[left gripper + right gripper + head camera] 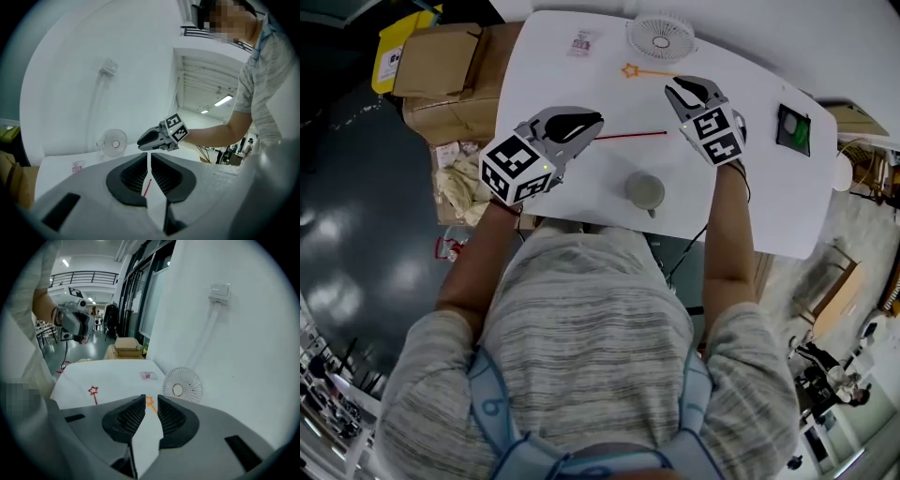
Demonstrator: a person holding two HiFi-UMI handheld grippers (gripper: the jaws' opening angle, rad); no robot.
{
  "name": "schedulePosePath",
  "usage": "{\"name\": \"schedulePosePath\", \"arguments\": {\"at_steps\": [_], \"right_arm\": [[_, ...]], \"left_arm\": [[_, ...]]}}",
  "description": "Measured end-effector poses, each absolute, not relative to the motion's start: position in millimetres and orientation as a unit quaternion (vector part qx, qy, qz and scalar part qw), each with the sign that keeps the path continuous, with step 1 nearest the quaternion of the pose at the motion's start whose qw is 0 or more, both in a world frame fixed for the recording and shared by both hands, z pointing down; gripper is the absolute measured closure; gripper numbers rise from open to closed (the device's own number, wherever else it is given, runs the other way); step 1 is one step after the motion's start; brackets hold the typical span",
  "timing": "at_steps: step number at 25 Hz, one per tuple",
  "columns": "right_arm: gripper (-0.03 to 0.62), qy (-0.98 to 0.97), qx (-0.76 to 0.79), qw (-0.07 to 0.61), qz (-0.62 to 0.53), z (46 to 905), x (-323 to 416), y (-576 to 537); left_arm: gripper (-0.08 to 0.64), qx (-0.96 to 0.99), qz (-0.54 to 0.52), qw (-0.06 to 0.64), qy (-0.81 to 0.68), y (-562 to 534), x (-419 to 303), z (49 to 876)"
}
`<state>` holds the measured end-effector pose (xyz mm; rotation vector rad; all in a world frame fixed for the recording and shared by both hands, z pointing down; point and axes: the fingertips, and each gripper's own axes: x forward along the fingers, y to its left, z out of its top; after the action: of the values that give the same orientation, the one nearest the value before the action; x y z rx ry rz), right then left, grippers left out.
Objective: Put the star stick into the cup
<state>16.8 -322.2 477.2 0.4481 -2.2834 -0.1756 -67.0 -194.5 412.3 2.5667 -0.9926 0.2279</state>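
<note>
Just below the fan (661, 36), upper middle of the head view, the orange star stick (649, 71) lies flat on the white table (572, 89): a thin rod, long axis left-right, outlined star pointing left. The right gripper (678, 88) beside it is spread and empty; the left gripper (594, 123) is nearly pressed together, pinching nothing

Right gripper (151, 397) fingers (129, 416) stand apart, framing the orange star stick (150, 402).
</note>
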Motion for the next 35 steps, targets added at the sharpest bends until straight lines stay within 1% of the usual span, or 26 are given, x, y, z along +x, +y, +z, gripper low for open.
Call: {"name": "schedulePosePath", "arguments": {"at_steps": [4, 6, 10, 17, 27, 35], "right_arm": [[0.515, -0.885, 0.177, 0.420, -0.090, 501, 16, -340], [0.515, -0.885, 0.181, 0.421, -0.080, 509, 15, -338], [0.515, -0.898, 0.170, 0.402, -0.054, 515, 3, -320], [0.512, -0.894, 0.101, 0.431, -0.071, 529, -13, -284], [0.509, -0.851, -0.048, 0.507, -0.127, 566, -40, -202], [0.508, -0.815, -0.117, 0.550, -0.141, 608, -62, -166]], "left_arm": [[0.543, 0.910, 0.093, 0.198, -0.353, -206, -64, 422], [0.543, 0.909, 0.096, 0.205, -0.350, -207, -62, 428], [0.543, 0.912, 0.101, 0.211, -0.338, -207, -58, 438], [0.543, 0.914, 0.103, 0.208, -0.332, -199, -56, 447], [0.543, 0.914, 0.101, 0.210, -0.332, -153, -75, 454], [0.543, 0.907, 0.104, 0.226, -0.341, -112, -94, 472]]}}
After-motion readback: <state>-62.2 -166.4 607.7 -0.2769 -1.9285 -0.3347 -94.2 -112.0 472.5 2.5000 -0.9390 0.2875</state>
